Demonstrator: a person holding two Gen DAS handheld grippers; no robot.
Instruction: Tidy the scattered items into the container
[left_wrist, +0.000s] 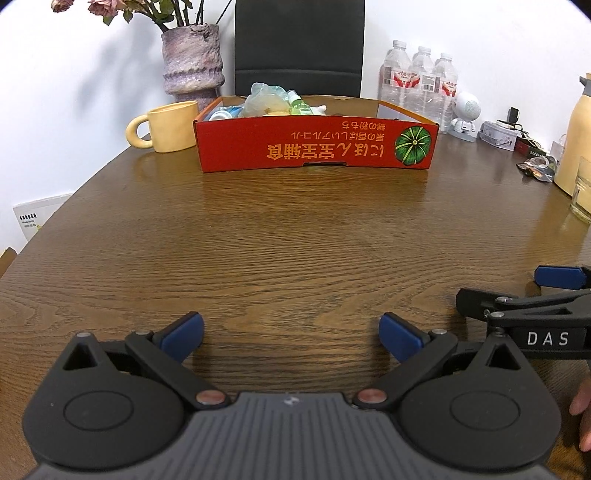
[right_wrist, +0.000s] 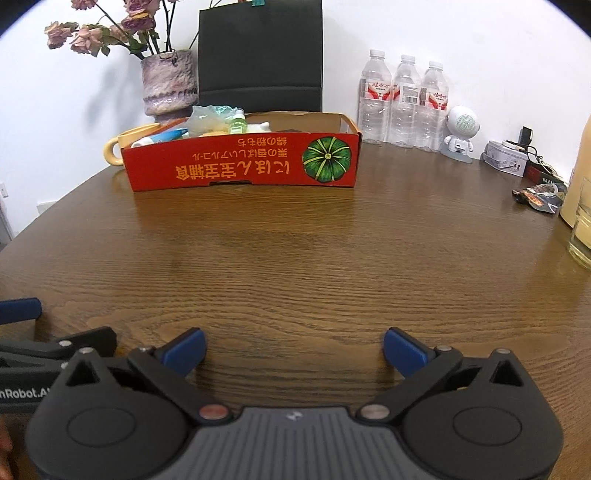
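Note:
A red cardboard box with a green pumpkin print stands at the far side of the wooden table; it also shows in the right wrist view. Inside lie a crumpled clear bag, a small green bottle and other small items. My left gripper is open and empty, low over the table near its front edge. My right gripper is open and empty beside it; it also shows at the right edge of the left wrist view.
A yellow mug and a purple vase with dried roses stand left of the box. Three water bottles, a small white robot figure, a tin, a wrapper and a glass are at the right. A black chair stands behind.

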